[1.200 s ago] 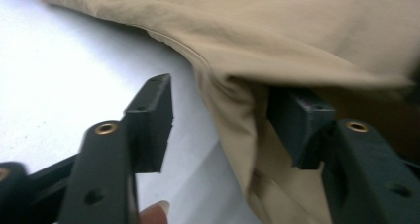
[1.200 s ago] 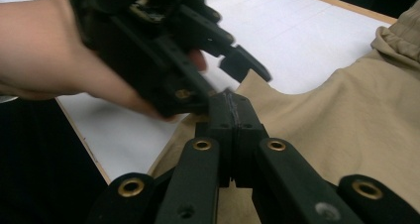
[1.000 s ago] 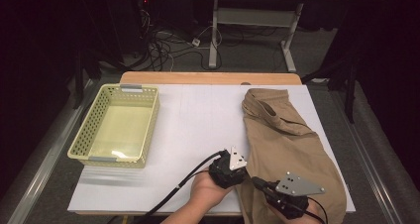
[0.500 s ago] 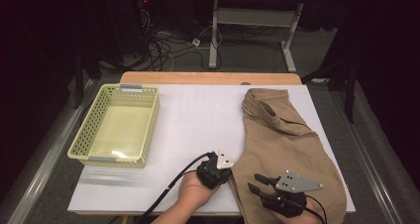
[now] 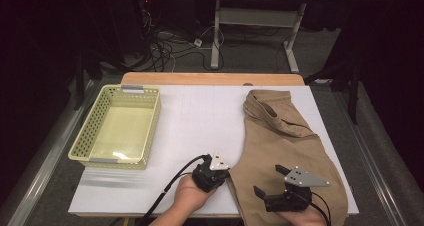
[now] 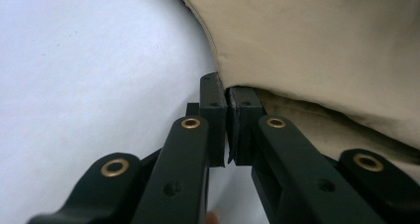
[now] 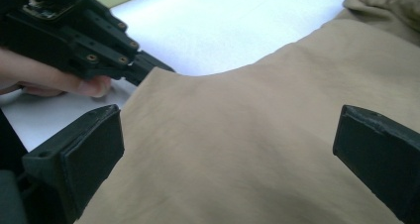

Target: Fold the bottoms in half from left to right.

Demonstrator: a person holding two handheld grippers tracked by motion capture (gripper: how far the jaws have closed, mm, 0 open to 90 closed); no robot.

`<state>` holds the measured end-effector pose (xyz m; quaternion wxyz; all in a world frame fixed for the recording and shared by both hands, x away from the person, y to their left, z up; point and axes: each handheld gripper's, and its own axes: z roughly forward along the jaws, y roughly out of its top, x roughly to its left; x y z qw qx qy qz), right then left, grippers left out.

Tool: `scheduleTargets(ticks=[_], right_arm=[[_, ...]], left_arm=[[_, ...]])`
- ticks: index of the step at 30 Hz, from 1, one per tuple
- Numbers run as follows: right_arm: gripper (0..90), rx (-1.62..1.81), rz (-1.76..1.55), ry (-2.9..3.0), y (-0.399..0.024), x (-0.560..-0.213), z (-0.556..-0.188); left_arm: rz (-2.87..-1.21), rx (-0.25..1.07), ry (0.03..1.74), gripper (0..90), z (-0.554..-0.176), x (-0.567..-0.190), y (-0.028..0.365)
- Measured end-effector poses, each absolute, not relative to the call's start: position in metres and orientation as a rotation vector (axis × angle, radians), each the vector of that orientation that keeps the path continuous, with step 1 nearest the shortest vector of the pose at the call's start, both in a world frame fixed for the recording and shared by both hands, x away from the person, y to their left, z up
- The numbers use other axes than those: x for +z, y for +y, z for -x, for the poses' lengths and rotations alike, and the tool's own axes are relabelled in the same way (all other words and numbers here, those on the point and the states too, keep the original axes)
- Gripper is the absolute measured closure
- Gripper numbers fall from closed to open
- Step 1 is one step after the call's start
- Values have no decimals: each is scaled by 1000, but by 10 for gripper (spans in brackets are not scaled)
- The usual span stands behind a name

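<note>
My right hand-held gripper (image 5: 267,192) hovers over the near end of the tan trousers (image 5: 290,156), its jaws just spread wide with nothing between them. Just to its left, my left hand-held gripper (image 5: 229,176) has just closed on the trousers' left edge. From both, the trousers' long axis runs away across the worktop (image 5: 200,116).

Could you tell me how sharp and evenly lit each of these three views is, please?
High view: white table bright, surroundings dark, smear beside the basket. Left gripper view: left claw sharp, trousers soft. Right gripper view: right claw and fabric slightly blurred.
</note>
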<state>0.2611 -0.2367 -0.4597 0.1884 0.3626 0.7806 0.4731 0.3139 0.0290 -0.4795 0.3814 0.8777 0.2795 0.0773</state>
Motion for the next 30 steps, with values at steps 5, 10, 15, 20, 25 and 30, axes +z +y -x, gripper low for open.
scheduleTargets(ticks=[5,10,15,20,25,30], right_arm=[[1,1332,-1021,2184,-236,-459,-261],[1,1325,-1002,2189,-234,-458,-260],[1,1330,-997,2175,-235,-455,-257],[1,1345,-985,2165,-235,-453,-256],[2,1345,-968,2158,-235,-451,-254],[2,1341,-967,2149,-237,-449,-254]], left_arm=[[-2228,181,726,850,-312,-477,45],[-2236,198,755,850,-311,-477,64],[-2229,204,788,850,-309,-476,87],[-2217,214,840,850,-306,-475,110],[-2201,236,876,850,-304,-475,131],[-2161,263,906,847,-302,-481,146]])
